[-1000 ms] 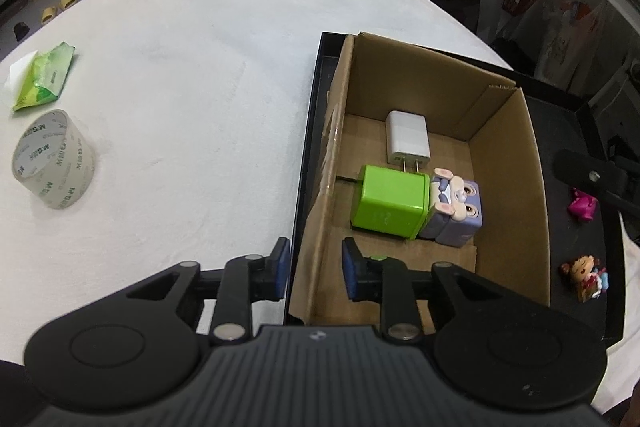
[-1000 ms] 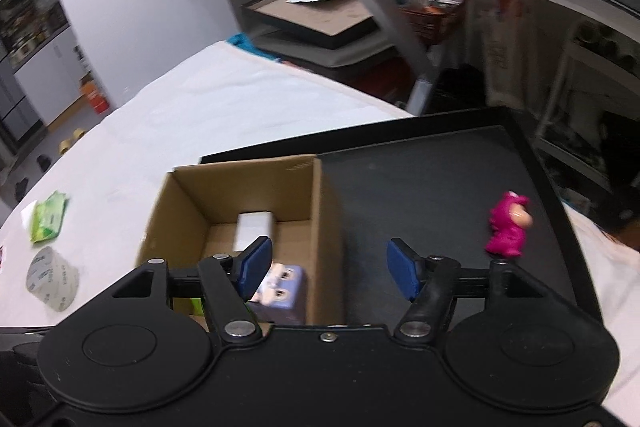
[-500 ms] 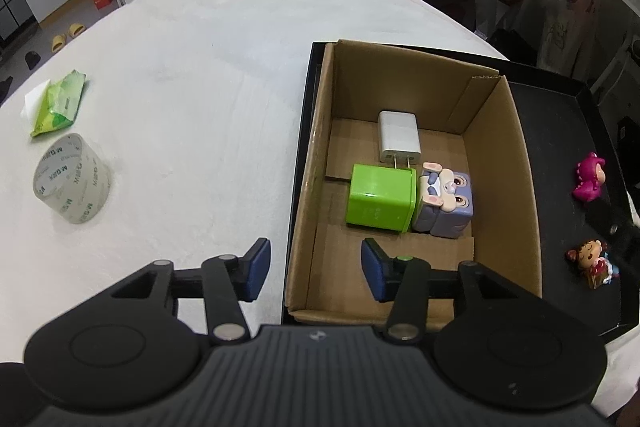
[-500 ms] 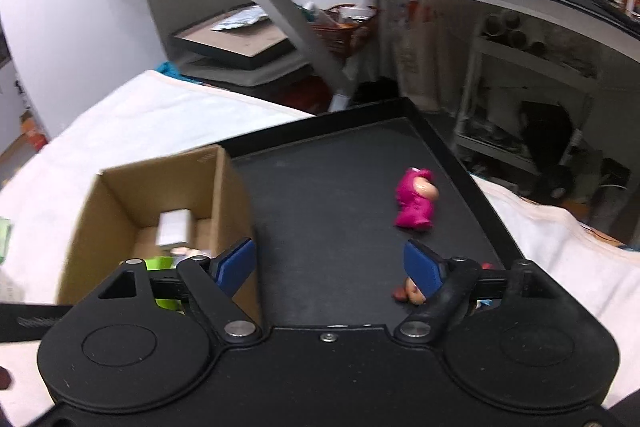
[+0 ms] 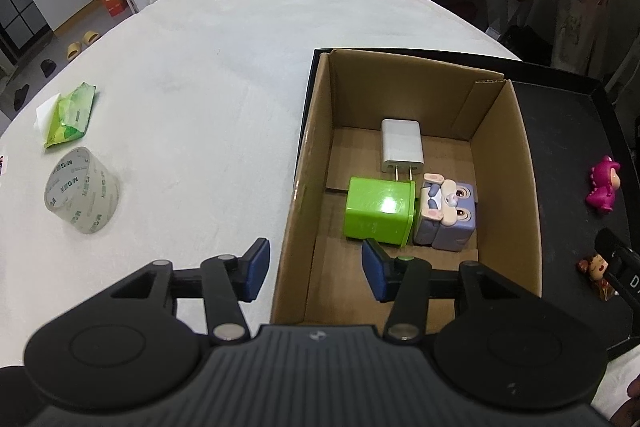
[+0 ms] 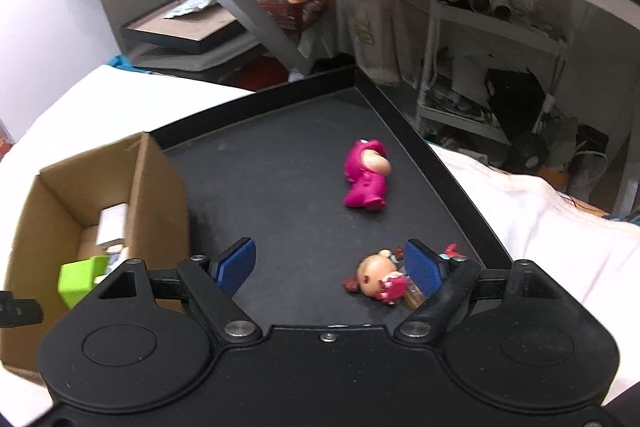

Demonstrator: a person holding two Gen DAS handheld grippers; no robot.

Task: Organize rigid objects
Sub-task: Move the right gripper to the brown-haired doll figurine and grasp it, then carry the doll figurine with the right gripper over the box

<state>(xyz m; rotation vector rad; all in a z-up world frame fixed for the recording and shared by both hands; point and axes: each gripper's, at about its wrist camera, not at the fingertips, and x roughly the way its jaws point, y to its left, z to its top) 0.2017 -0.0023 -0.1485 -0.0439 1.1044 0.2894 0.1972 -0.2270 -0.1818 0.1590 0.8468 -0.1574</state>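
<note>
Left gripper [image 5: 316,267] wide open, holding nothing, straddling the near left wall of the cardboard box [image 5: 516,187]. Inside the box: white charger [image 5: 401,146], green cube [image 5: 378,211], bunny block [image 5: 446,213], all touching. Right gripper [image 6: 331,269] spread wide, empty, over the black tray [image 6: 272,163]; small doll [image 6: 376,281] lying just beside its right finger, pink figurine [image 6: 366,179] farther off

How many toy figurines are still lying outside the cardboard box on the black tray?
2: a magenta figurine mid-tray and a small red-haired doll beside the right gripper. None looks hidden.
</note>
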